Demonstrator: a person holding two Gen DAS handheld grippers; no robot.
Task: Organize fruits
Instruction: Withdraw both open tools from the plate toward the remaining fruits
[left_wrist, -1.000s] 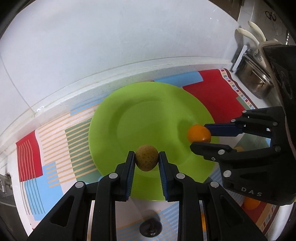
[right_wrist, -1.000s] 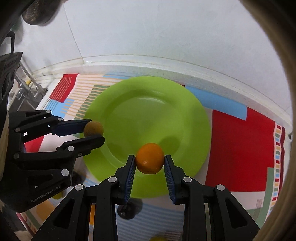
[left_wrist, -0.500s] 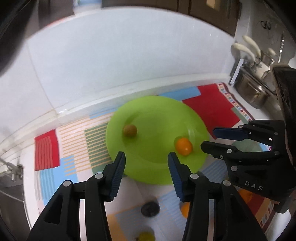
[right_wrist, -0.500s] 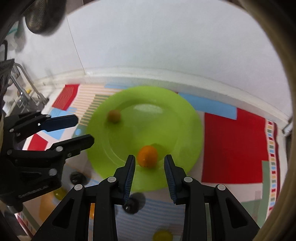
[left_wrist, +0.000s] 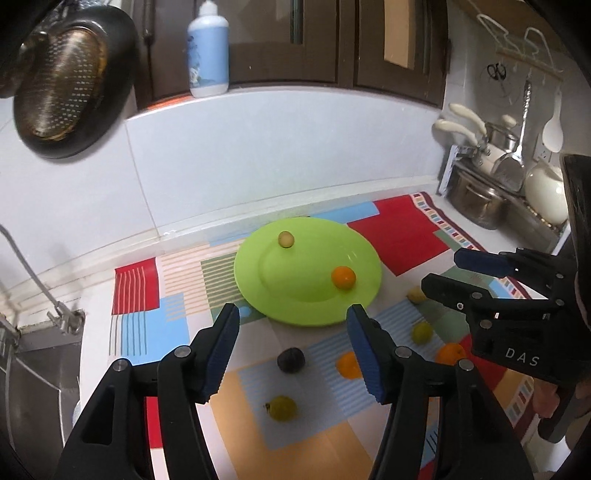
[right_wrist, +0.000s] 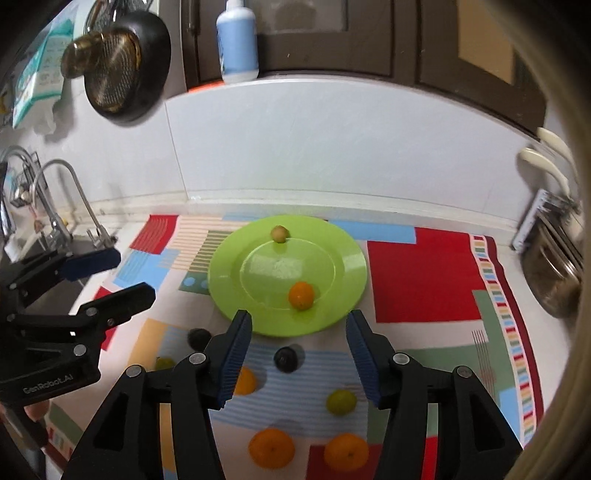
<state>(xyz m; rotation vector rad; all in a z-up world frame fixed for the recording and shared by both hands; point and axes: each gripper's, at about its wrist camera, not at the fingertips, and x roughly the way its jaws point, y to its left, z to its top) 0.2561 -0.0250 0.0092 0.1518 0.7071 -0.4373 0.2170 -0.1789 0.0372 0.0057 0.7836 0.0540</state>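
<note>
A green plate (left_wrist: 280, 295) (right_wrist: 343, 269) lies on a colourful mat. On it lie a small brownish-green fruit (left_wrist: 286, 239) (right_wrist: 279, 233) at the far side and an orange (left_wrist: 343, 277) (right_wrist: 301, 295) at the near right. My left gripper (left_wrist: 293, 350) is open and empty, held above the mat in front of the plate. My right gripper (right_wrist: 297, 354) is open and empty too; it also shows at the right of the left wrist view (left_wrist: 439, 269). Loose on the mat are a dark plum (left_wrist: 291, 359) (right_wrist: 285, 358), a green pear (left_wrist: 282, 407), oranges (right_wrist: 271, 447) and a lime (right_wrist: 340, 402).
A white tiled wall runs behind the mat. A sink and tap (right_wrist: 55, 206) are at the left. Steel pots (left_wrist: 476, 199) and hanging utensils stand at the right. A strainer (left_wrist: 62, 92) hangs on the wall and a bottle (left_wrist: 208, 48) stands on the ledge.
Both grippers opened and let their fruit go onto the plate, then drew back and up from it. The brownish fruit rolled to the plate's far side.
</note>
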